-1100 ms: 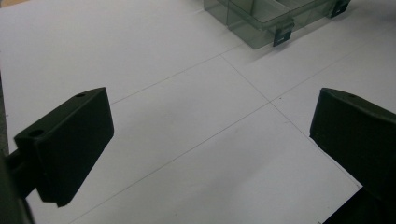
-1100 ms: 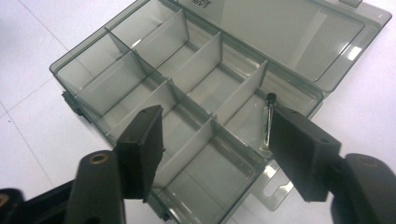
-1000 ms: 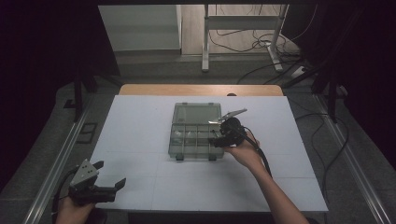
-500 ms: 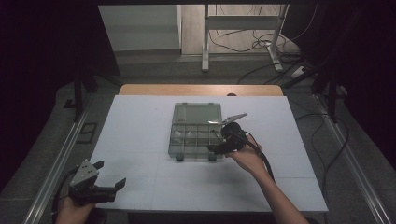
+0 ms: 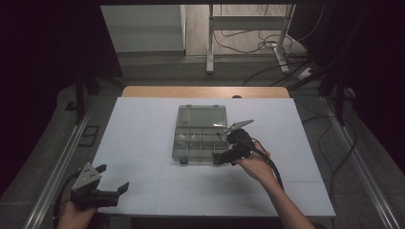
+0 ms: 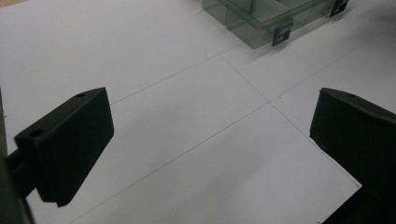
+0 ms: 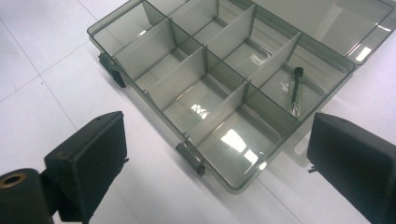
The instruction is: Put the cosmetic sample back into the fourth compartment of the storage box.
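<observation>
Where it lies, the vial (image 7: 295,91) points cap-first toward the lid (image 7: 327,18).

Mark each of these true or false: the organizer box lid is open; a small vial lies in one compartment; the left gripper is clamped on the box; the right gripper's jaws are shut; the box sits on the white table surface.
1. The organizer box has its lid open. True.
2. A small vial lies in one compartment. True.
3. The left gripper is clamped on the box. False: it hangs open near the table's front left corner, well apart from the box.
4. The right gripper has its jaws shut. False: they stand wide apart, at the box's near right corner.
5. The box sits on the white table surface. True.
</observation>
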Action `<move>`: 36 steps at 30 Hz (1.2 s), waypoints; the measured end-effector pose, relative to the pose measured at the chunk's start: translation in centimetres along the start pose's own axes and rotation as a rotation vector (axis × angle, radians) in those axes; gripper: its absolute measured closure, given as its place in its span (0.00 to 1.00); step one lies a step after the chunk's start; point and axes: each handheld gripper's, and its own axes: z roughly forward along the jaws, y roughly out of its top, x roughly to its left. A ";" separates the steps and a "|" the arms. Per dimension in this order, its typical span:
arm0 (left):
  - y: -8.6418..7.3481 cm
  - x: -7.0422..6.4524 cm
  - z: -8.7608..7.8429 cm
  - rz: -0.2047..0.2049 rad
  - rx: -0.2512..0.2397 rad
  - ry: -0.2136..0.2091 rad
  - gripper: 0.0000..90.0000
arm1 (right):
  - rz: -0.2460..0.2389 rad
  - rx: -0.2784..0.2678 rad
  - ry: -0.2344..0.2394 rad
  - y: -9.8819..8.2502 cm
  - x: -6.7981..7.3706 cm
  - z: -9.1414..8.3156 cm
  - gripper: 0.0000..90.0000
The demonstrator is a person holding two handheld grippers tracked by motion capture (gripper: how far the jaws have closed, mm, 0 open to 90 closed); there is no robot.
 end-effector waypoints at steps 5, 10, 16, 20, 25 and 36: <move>0.0 0.0 0.0 0.001 0.000 0.000 0.00 | -0.012 -0.013 -0.012 -0.4 0.3 -0.7 0.04; 0.0 0.0 0.0 0.001 0.001 -0.001 0.00 | -0.018 -0.025 -0.018 -0.8 0.4 -1.3 0.03; 0.0 0.0 0.0 0.001 0.001 -0.002 0.00 | -0.019 -0.040 -0.021 -1.3 0.6 -1.9 0.02; 0.0 0.0 0.0 0.001 0.001 -0.002 0.00 | -0.015 -0.051 -0.020 -1.7 0.6 -2.3 0.02; 0.0 0.0 0.0 0.001 0.002 -0.002 0.00 | -0.010 -0.061 -0.021 -2.2 0.6 -2.7 0.02; 0.0 0.0 0.0 0.001 0.002 -0.002 0.00 | -0.001 -0.070 -0.031 -3.5 0.3 -3.4 0.02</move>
